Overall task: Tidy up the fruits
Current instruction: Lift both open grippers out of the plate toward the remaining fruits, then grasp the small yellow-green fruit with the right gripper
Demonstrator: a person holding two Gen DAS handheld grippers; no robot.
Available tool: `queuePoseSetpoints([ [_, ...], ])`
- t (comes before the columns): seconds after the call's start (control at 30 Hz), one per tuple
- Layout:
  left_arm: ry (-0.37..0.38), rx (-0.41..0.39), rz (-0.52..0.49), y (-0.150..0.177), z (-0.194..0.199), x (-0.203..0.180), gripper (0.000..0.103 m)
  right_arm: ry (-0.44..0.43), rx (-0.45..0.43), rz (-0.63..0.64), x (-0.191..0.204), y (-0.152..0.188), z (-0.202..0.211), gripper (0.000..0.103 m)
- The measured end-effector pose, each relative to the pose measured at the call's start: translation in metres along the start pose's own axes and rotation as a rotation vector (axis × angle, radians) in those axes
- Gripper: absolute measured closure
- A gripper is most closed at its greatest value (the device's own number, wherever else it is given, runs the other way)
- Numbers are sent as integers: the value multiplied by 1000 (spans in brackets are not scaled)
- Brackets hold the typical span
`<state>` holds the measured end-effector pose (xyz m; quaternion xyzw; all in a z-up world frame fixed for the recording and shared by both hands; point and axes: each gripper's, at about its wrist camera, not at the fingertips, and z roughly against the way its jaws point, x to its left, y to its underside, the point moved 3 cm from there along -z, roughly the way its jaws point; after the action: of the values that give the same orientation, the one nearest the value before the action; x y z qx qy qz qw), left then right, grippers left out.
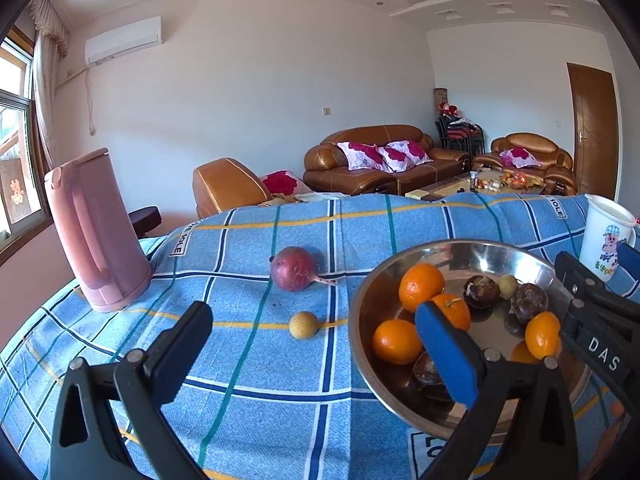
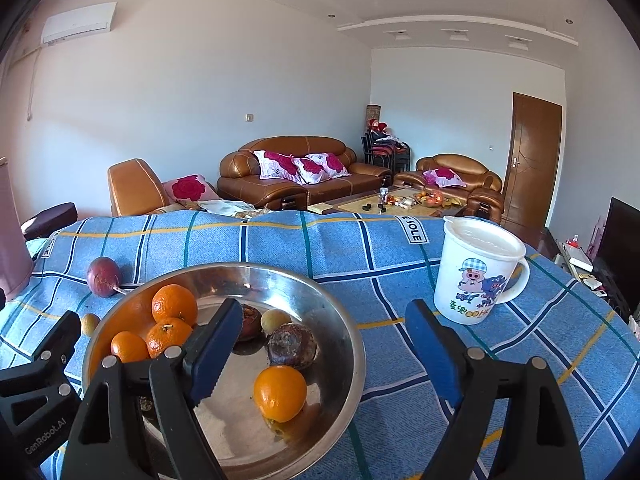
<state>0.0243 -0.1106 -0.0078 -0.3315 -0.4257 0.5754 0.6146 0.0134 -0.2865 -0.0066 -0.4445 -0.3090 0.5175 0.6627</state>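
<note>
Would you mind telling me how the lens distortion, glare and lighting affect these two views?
Left wrist view: strong fisheye bends the pink kettle and the tablecloth lines, with dark vignette corners and bright daylight from the window. Right wrist view: same curvature; the steel bowl mirrors the oranges, and all is sharp.
</note>
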Motion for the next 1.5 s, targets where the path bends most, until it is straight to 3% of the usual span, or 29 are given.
queuePoseSetpoints([
  [0.37, -5, 30, 0, 10, 3, 28, 0, -4, 10, 17, 18, 8, 15, 18],
  [1.17, -125, 51, 0, 14, -27, 119, 0, -85, 33, 79, 91, 12, 26, 18],
  [1.5, -193, 131, 57, 17, -56, 167, 0, -164, 35, 132, 129, 11, 27, 18],
])
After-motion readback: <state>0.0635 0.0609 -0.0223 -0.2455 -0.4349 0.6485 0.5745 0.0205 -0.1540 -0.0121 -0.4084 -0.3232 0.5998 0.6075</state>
